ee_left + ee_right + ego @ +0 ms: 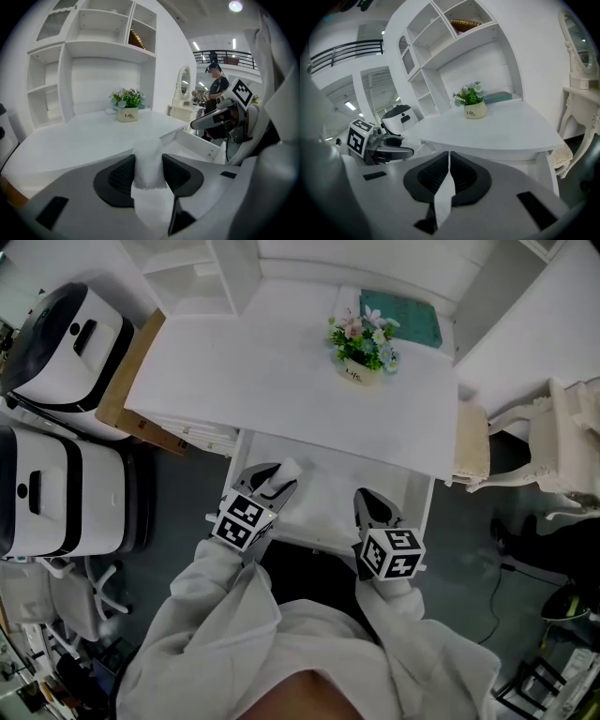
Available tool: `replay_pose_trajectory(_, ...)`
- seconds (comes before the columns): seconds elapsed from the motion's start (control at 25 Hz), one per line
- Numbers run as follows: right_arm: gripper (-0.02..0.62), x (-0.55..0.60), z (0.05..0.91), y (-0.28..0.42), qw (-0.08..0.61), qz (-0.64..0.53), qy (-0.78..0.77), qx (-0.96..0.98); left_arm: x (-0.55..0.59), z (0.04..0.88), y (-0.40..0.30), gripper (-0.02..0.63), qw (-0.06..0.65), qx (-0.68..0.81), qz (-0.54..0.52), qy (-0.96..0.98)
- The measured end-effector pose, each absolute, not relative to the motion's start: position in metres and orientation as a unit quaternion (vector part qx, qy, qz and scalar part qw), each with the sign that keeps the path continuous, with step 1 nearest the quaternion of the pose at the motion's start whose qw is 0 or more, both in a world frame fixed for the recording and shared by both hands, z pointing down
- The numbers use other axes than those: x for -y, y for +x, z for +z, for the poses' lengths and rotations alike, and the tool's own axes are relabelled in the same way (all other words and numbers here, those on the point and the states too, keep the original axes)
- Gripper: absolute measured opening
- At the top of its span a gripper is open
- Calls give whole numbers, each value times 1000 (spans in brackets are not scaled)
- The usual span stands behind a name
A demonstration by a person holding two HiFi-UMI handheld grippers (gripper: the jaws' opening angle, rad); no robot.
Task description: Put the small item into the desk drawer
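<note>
A small white, soft-looking item sits between the pads of my left gripper, which is shut on it. In the head view that gripper holds the item over the left part of the open white desk drawer. The drawer lies just ahead and to the right in the left gripper view. My right gripper is at the drawer's right front, shut with nothing in it. Each gripper shows in the other's view: the right gripper and the left gripper.
A flower pot and a teal book stand at the back of the white desk. Two white-and-black appliances stand on the left, and a white vanity on the right. A person stands far off.
</note>
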State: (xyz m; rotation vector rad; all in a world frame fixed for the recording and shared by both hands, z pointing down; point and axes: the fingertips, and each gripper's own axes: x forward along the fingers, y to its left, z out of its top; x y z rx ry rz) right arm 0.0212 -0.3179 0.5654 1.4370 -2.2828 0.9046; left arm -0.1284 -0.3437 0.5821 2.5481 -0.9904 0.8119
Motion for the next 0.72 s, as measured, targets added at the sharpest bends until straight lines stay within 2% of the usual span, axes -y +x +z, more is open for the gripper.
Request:
replay_pose_trajectory(0.24, 37, 326, 568, 33, 152, 318, 512, 783, 350, 631, -119, 190, 161, 298, 341, 877)
replay_pose_trajectory(0.4, 37, 329, 575, 37, 159, 326, 512, 779, 361, 659, -114, 192, 198, 292, 367, 861)
replay_pose_trajectory(0.72, 37, 331, 584, 36, 164, 344, 513, 769, 378, 706, -130, 191, 205, 292, 432, 828)
